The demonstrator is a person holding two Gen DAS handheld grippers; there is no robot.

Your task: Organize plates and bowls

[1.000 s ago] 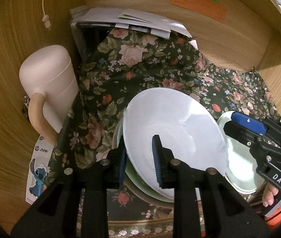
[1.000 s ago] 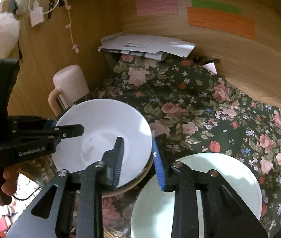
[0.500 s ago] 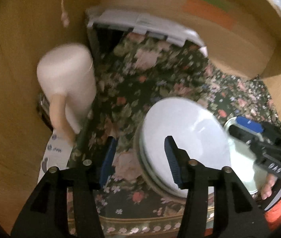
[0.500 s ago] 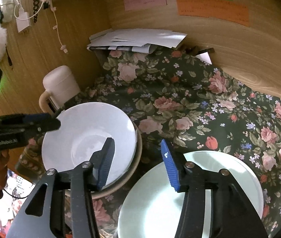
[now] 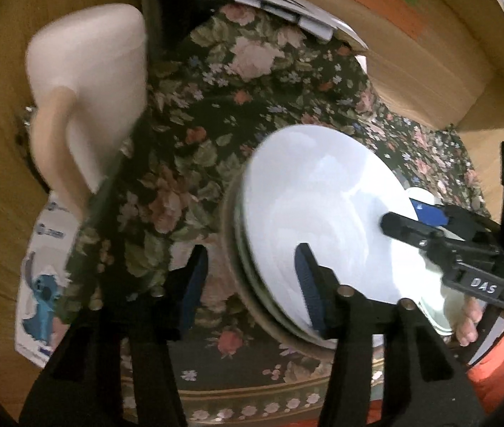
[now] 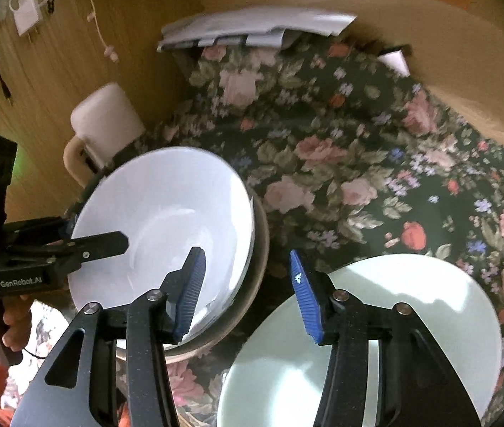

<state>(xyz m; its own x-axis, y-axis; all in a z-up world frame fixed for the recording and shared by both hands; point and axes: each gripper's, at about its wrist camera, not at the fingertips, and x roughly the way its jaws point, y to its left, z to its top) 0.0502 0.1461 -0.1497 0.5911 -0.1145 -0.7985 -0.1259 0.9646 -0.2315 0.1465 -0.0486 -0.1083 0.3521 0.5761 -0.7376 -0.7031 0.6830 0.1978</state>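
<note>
A white bowl (image 5: 323,213) (image 6: 166,220) rests nested on top of a stack, over a greenish bowl and a tan bowl (image 6: 260,242). My left gripper (image 5: 250,284) straddles the stack's near rim; its jaws are closing, with the pads still clear of the rim. My right gripper (image 6: 246,284) is open astride the stack's right rim without pressing it. Each gripper also shows in the other view, the right gripper (image 5: 404,213) over the bowl and the left gripper (image 6: 99,235) at its left edge. A pale green plate (image 6: 394,320) (image 5: 436,313) lies to the right of the stack.
A floral cloth (image 6: 358,149) covers the surface inside a wooden nook. A cream mug (image 5: 88,82) (image 6: 106,121) stands at the left wall. Papers on a dark box (image 6: 252,25) sit at the back. A cartoon sticker sheet (image 5: 42,284) lies at the left edge.
Both grippers were shut on the tilted white bowl's rim; they have opened and sunk a little, and the bowl now sits level in the stack.
</note>
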